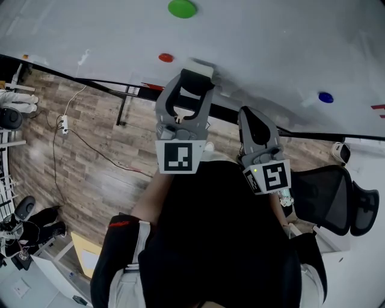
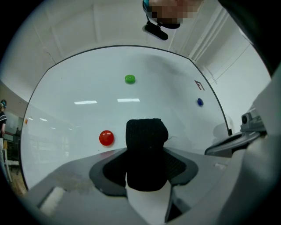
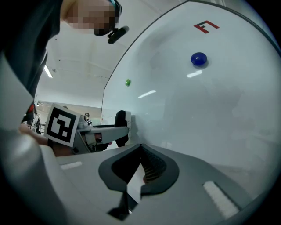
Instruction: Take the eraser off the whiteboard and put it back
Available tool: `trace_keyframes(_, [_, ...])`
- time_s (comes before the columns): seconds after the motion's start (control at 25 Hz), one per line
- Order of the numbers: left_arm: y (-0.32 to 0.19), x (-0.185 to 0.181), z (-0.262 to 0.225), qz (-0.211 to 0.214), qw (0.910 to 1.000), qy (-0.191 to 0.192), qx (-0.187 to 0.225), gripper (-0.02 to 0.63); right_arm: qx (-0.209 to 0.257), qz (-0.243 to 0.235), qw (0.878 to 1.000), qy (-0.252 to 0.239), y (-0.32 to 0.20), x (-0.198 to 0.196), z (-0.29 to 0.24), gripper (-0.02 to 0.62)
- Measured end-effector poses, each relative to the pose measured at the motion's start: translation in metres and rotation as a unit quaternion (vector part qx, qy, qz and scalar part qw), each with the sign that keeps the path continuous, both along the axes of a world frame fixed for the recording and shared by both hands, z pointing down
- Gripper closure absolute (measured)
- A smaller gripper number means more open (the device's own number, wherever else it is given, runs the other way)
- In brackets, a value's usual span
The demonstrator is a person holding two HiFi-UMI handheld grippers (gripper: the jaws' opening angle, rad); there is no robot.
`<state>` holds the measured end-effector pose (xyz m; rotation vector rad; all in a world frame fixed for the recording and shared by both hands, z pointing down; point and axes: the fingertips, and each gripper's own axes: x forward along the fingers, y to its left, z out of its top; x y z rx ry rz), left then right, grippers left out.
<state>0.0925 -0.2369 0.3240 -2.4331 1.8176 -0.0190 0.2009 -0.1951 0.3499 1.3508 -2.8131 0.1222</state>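
The eraser, black felt on a white body, sits upright between the jaws of my left gripper, which is shut on it. In the head view the eraser rests at the whiteboard surface, at the tips of the left gripper. My right gripper hangs just to the right of it, near the board's lower edge, shut with nothing in it. The right gripper view shows its pads meeting at the tips, and the left gripper with the eraser off to the left.
On the whiteboard sit a green magnet, a red magnet close to the eraser and a blue magnet. A red mark lies above the blue one. A black office chair stands at the right. A cable runs over the wood floor.
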Motion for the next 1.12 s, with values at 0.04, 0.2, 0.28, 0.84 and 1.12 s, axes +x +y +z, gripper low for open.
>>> trace_keyframes(0.04, [0.001, 0.000, -0.002, 0.004, 1.0000, -0.003, 0.002, 0.377, 0.000, 0.001, 1.000, 0.001, 0.000, -0.001, 0.000, 0.594])
trace_keyframes(0.2, [0.001, -0.001, -0.004, 0.008, 1.0000, 0.003, 0.003, 0.377, 0.002, 0.004, 1.000, 0.003, 0.000, -0.002, 0.001, 0.594])
trace_keyframes(0.28, [0.003, -0.005, -0.004, 0.012, 0.9999, 0.004, 0.001, 0.376, 0.002, 0.007, 1.000, 0.003, 0.001, -0.005, 0.001, 0.594])
trace_keyframes(0.84, [0.036, -0.064, -0.021, 0.032, 0.9994, 0.008, 0.013, 0.376, 0.016, 0.015, 1.000, 0.002, 0.016, -0.057, -0.011, 0.594])
trace_keyframes(1.12, [0.053, -0.103, -0.022, 0.034, 0.9994, 0.010, 0.006, 0.376, 0.023, 0.022, 1.000, 0.003, 0.021, -0.089, -0.019, 0.594])
